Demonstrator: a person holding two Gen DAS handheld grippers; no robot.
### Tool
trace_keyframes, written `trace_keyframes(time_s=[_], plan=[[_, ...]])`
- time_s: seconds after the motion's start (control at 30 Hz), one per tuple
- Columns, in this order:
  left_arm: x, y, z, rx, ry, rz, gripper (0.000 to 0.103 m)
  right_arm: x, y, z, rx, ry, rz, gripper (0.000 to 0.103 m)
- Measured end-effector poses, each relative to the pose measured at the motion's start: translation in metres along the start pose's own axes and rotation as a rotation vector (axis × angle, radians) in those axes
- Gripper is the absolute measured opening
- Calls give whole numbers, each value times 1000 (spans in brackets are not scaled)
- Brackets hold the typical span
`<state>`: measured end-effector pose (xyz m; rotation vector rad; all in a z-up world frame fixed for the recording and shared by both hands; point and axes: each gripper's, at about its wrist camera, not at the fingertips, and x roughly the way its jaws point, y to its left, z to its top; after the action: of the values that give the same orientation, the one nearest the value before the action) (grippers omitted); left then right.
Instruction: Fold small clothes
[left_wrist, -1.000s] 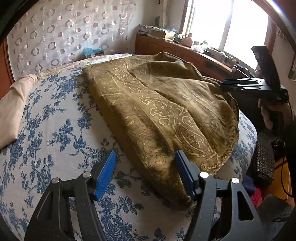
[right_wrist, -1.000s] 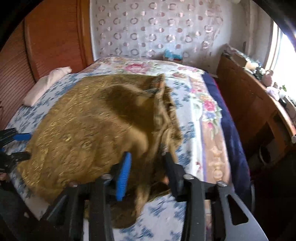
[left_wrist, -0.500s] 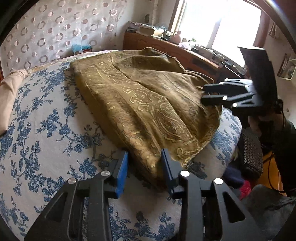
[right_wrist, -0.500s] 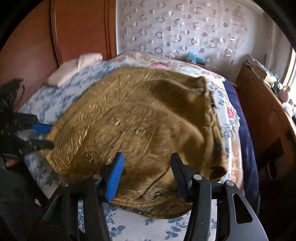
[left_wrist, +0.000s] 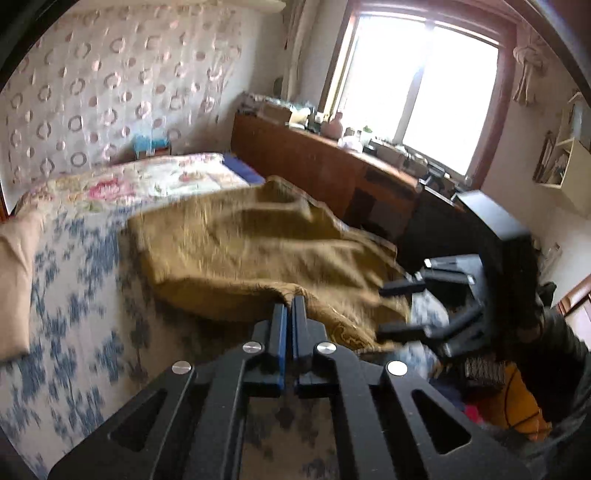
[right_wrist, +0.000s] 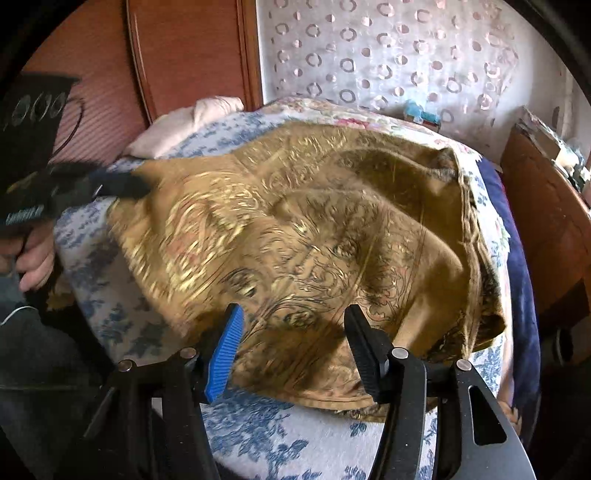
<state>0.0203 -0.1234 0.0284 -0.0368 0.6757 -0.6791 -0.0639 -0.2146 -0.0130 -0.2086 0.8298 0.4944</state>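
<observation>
An olive-gold patterned cloth (left_wrist: 251, 251) lies spread on the bed; it also fills the right wrist view (right_wrist: 314, 236). My left gripper (left_wrist: 289, 306) is shut on the cloth's near edge and lifts it a little; it shows at the left of the right wrist view (right_wrist: 122, 186), pinching a corner. My right gripper (right_wrist: 291, 343) is open, its jaws wide apart over the cloth's near edge, holding nothing. It appears in the left wrist view (left_wrist: 399, 306) at the cloth's right end.
The bed has a blue-flowered white sheet (left_wrist: 74, 295) and a pink-flowered part (left_wrist: 147, 181). A beige pillow (left_wrist: 14, 280) lies at the left. A wooden dresser (left_wrist: 332, 166) with clutter stands under the window. A wooden headboard (right_wrist: 184, 55) stands behind the bed.
My left gripper closed on the cloth's edge and lifted it, the view swinging up. My right gripper stayed open and moved closer over the cloth's near edge.
</observation>
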Motion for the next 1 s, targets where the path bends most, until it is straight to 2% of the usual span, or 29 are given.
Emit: trace_keyframes(time_s=[0.3, 0.43, 0.67, 0.83, 0.87, 0.93, 1.0], plan=[[8, 13, 29, -42, -48, 31, 2, -27, 16, -5, -36, -63, 28, 60], [4, 17, 30, -54, -60, 36, 2, -14, 14, -9, -53, -37, -12, 60], [-4, 24, 29, -77, -79, 52, 2, 8, -19, -14, -14, 17, -138, 60], [-6, 26, 26, -78, -84, 62, 2, 17, -26, -15, -36, 30, -174, 60], [-7, 27, 26, -79, -85, 64, 2, 19, -26, -15, -45, 33, -181, 57], [-8, 30, 27, -86, -86, 69, 2, 23, -26, -12, -60, 37, -182, 44], [-9, 32, 26, -87, -85, 79, 2, 24, -24, -8, -79, 33, -193, 18]])
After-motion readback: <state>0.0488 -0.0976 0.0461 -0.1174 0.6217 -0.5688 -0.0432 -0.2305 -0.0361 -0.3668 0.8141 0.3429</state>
